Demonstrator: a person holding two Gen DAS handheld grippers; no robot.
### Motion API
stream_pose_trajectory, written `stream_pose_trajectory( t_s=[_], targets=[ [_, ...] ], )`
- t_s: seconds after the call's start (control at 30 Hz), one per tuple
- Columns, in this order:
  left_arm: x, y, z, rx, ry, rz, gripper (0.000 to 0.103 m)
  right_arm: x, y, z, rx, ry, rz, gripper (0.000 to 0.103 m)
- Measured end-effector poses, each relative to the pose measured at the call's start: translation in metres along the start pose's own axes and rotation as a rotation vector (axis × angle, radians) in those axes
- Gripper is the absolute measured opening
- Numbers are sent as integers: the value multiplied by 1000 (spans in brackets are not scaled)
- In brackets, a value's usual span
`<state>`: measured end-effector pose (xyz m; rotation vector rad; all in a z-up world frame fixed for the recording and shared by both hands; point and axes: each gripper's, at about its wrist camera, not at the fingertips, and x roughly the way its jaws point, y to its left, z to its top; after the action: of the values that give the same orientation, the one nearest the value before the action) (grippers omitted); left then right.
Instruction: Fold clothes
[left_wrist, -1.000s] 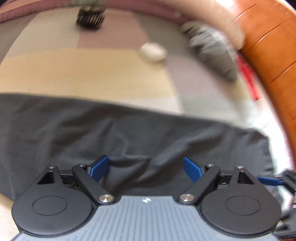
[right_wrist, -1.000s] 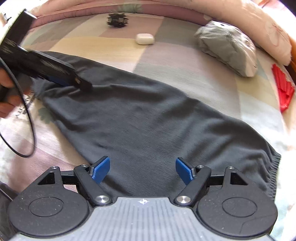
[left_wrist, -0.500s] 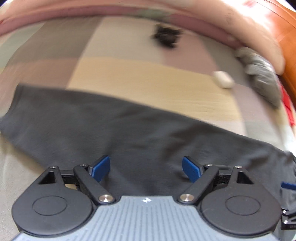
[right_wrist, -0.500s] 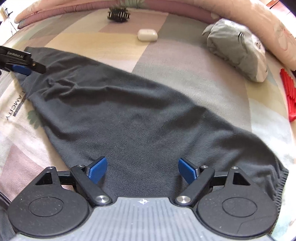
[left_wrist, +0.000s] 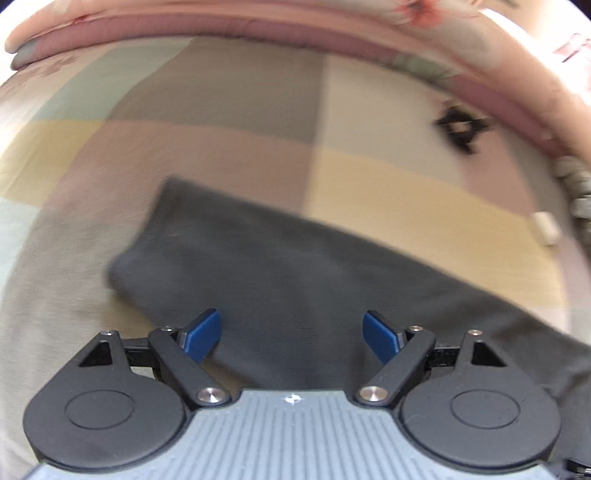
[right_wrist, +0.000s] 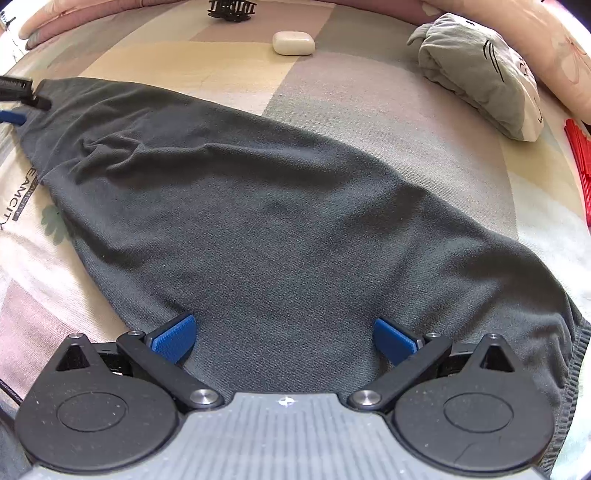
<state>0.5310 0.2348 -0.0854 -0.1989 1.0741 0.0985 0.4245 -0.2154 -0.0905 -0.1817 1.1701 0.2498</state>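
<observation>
The left hand-held gripper (left_wrist: 291, 338) has slid along the dark gray cloth (right_wrist: 280, 221) since a second ago. Back then it sat over the middle of the cloth; now it is at one end, and the cloth's corner shows at 10 o'clock in its view. The picture there is blurry. Its blue fingers (left_wrist: 202, 335) stand wide apart, over the cloth, and nothing is squeezed between them.

The right hand-held gripper (right_wrist: 283, 338) has its jaws opening at this moment. They are wider now than a second ago. The cloth lies flat under and between them, but the pads do not press on it.

The cloth lies spread out on the bed (right_wrist: 207, 62), which has a cover of big pale squares. In the right view it runs from 9 o'clock down to 4 o'clock. The tip of the left gripper peeks in at 9 o'clock, touching the cloth's far end.

A small white case (right_wrist: 293, 42) sits at 12 o'clock, well apart from the cloth. A black clip (right_wrist: 232, 8) lies beyond it. A folded light gray shirt (right_wrist: 484, 74) rests at 2 o'clock. Something red (right_wrist: 580, 166) lies at 3 o'clock.
</observation>
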Motion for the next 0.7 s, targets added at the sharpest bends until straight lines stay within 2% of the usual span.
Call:
stream_pose_trajectory(
  t_s=[0.17, 0.23, 0.3, 0.37, 0.47, 0.5, 0.6, 0.7],
  targets=[
    [-7, 48, 3, -96, -19, 115, 82, 1, -1, 1, -3, 6, 5, 103],
    [-19, 55, 6, -111, -76, 56, 84, 1, -1, 1, -5, 6, 6, 103],
    [-25, 51, 10, -81, -118, 22, 84, 1, -1, 1, -4, 6, 2, 103],
    [-18, 44, 14, -67, -112, -24, 84, 1, 0, 1, -3, 7, -1, 103],
    [0, 38, 13, -55, -40, -58, 84, 1, 1, 3, -4, 16, 0, 103],
    [6, 38, 12, -50, -23, -40, 84, 1, 1, 3, -5, 17, 2, 103],
    [4, 43, 9, -1, -41, 16, 84, 1, 1, 3, -10, 17, 6, 103],
    [0, 48, 11, 28, -11, 36, 84, 1, 2, 0, -14, 5, 8, 103]
  ],
)
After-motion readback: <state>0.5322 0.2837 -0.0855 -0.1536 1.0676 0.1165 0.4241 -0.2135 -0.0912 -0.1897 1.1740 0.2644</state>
